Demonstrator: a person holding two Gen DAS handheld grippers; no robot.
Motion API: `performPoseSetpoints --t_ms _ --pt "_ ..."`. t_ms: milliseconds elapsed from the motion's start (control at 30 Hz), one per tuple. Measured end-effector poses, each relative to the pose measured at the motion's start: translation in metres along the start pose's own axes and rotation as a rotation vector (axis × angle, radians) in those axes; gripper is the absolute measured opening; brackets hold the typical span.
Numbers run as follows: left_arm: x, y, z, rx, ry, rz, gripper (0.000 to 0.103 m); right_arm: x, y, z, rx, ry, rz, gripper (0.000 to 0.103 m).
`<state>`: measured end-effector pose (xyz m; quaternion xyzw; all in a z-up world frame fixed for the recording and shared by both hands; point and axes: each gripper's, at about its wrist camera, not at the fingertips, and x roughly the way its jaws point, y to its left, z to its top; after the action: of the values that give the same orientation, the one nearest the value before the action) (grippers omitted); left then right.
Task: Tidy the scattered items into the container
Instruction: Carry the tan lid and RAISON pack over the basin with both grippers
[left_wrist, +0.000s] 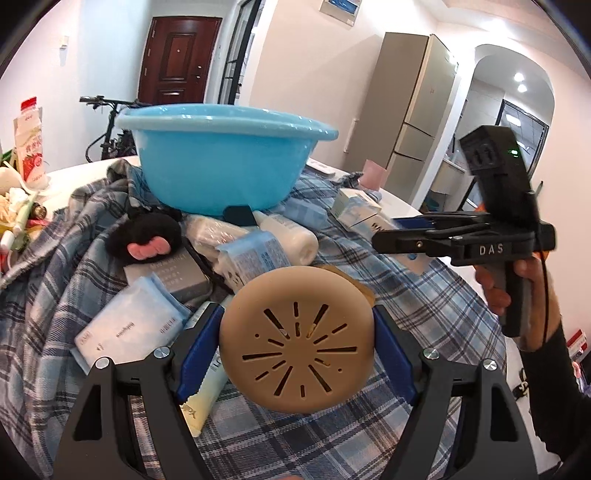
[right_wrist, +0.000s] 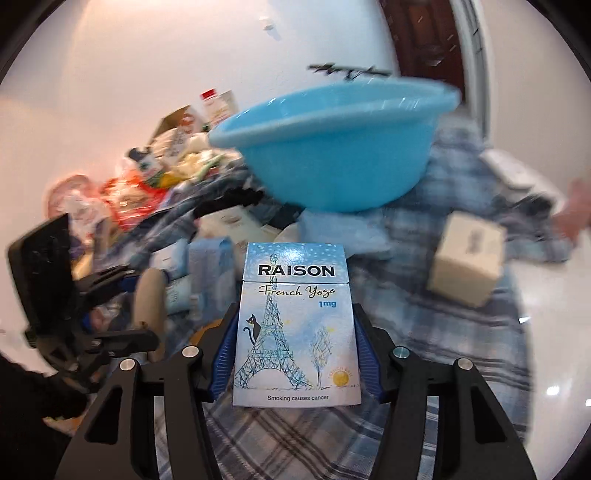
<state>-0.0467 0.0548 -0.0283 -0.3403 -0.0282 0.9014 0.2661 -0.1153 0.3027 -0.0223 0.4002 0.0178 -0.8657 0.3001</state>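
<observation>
Tan disc (left_wrist: 295, 341), cigarette pack (right_wrist: 296, 328) — gripped upright

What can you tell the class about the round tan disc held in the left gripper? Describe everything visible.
The tan disc is round, flat-faced and matte, like soft plastic or rubber, with narrow slits radiating from its centre and a few small holes. The left gripper clamps it by its edges between blue pads, face toward the camera, above the plaid cloth. In the right wrist view it shows edge-on and blurred. Its back is hidden.

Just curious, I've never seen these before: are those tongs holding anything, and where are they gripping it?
Yes: left tongs pinch a tan slotted disc by opposite edges; right tongs clamp a RAISON cigarette pack by its long sides.
</observation>
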Motion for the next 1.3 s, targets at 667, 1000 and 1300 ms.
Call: performPoseSetpoints --t_ms 667,1000,1300 --pt "-0.079 0.017 0.118 0.022 -0.226 0.240 0.078 -0.058 0.099 0.104 -0.097 -0.231 -0.388 0.059" --pt "-0.083 0.030 0.171 0.024 -0.293 0.281 0.078 -0.071 0.111 0.153 -0.098 -0.306 -0.395 0.059" --pt "-0.066 0.043 0.212 0.033 -0.329 0.326 0.078 -0.073 0.099 0.207 -0.043 -0.375 -0.390 0.059"
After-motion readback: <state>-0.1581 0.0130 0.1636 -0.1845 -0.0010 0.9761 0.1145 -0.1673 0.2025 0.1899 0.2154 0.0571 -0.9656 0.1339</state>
